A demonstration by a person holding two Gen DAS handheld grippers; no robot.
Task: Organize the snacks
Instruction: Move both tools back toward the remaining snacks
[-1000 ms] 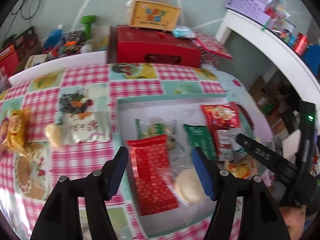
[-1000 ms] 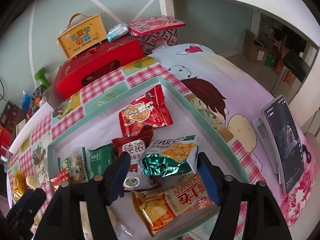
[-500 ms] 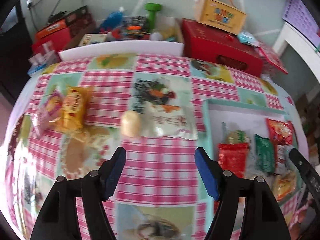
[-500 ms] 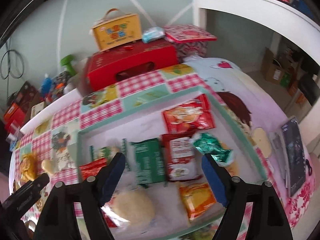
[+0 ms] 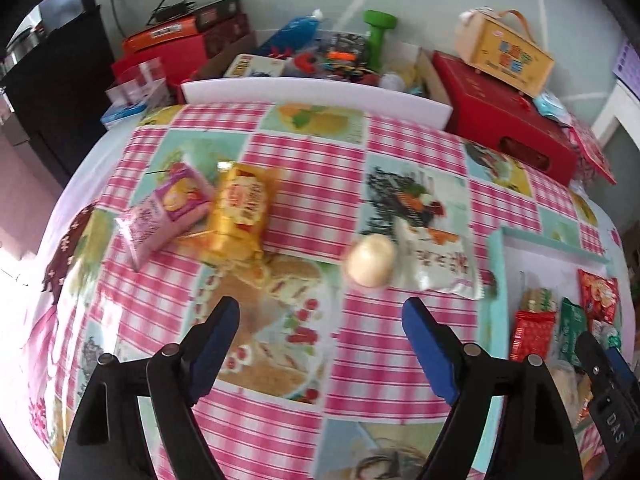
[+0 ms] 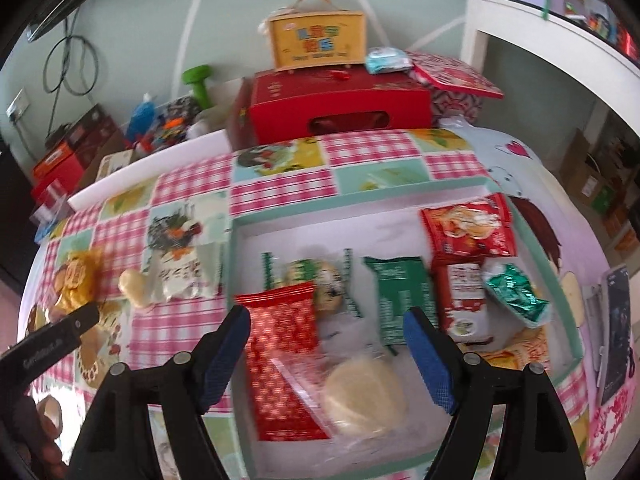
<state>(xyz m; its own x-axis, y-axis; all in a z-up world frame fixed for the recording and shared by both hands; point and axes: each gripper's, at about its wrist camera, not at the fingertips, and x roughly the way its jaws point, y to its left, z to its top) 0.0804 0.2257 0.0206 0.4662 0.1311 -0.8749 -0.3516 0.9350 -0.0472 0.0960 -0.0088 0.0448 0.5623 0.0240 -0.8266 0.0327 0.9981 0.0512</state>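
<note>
Snacks lay in two camps in the left wrist view; three were loose on the checked table (image 5: 320, 184), and the rest sat packed in the teal-rimmed tray (image 5: 496, 272) at the right edge. The left claw (image 5: 320, 356) hung wide open and empty above the cloth, its blue pads facing the loose ones, which read as lining up for a pick; the white bun packet (image 5: 420, 258) lay nearest, just left of the tray rim, so it looked the likely next grab. Further left, the yellow packet (image 5: 242, 210) and the pink packet (image 5: 168, 210) rested touching each other, well apart from the tray. The picture was smeared, so print on the wrappers could not be read.

Over in the right wrist view, the right claw (image 6: 328, 356) hovered spread and empty above the near end of the tray (image 6: 400, 194); below it lay the red packet (image 6: 280, 356) and a clear-wrapped round bun (image 6: 364, 392), side by side. The green packet (image 6: 400, 296), a red-and-white pouch (image 6: 464, 300) and a crumpled green foil bag (image 6: 516, 296) ran in a rough row, likely laid flat to keep space. A red chip bag (image 6: 468, 228) sat at the far right corner. My guess: the job was well along, with three pieces left outside.
</note>
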